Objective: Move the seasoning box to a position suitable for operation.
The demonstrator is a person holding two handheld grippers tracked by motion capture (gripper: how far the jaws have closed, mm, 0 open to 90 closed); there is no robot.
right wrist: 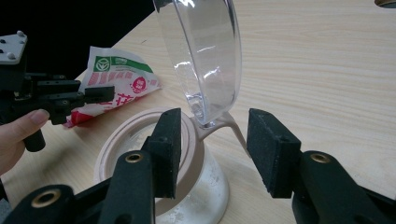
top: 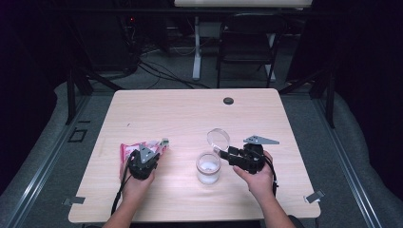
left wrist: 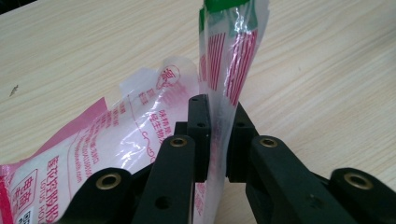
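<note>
The hand-held gripper (left wrist: 218, 140) pinches the pink-and-white plastic bag (left wrist: 140, 126), apparently by its edge, over the wooden table (left wrist: 327, 84).

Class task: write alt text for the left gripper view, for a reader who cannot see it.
Two black jaws of the left tool pinch the edge of a pink-and-white plastic packet, holding part of it upright. The rest of the packet lies on a pale wooden table.

We see table (top: 190, 114) from above, looking forward-down, far. Each gripper camera looks close along own jaws. Shared: bag (left wrist: 140, 126) left, jar (right wrist: 154, 186) right.
</note>
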